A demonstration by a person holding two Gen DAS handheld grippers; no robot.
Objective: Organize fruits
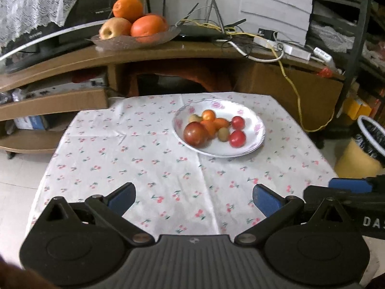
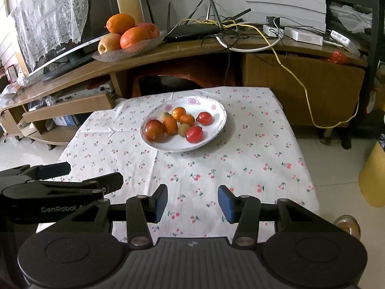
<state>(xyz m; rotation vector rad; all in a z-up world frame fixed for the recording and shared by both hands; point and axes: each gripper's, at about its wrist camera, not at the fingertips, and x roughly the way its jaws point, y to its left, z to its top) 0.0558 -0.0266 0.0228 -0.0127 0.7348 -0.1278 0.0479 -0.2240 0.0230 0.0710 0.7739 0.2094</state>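
White plate (image 1: pixel 252 144), cherry-print tablecloth (image 1: pixel 144 159).

The left gripper (image 1: pixel 193 198) hangs over the near part of a counter (image 1: pixel 144 159) covered with a cherry-print cloth, its blue-padded fingers (image 1: pixel 122 198) spread wide with nothing between them. Farther on sits a white floral plate (image 1: pixel 255 120) holding a large reddish plum (image 1: pixel 195 134), small oranges (image 1: pixel 208 115), two red tomatoes (image 1: pixel 237 138) and two small greenish fruits (image 1: pixel 223 134). At the right edge a finger of the right gripper (image 1: pixel 350 185) shows, side-on. Behind, on a wooden TV stand (image 1: pixel 168 53), a glass dish (image 1: pixel 134 39) carries oranges and an apple (image 1: pixel 112 29).
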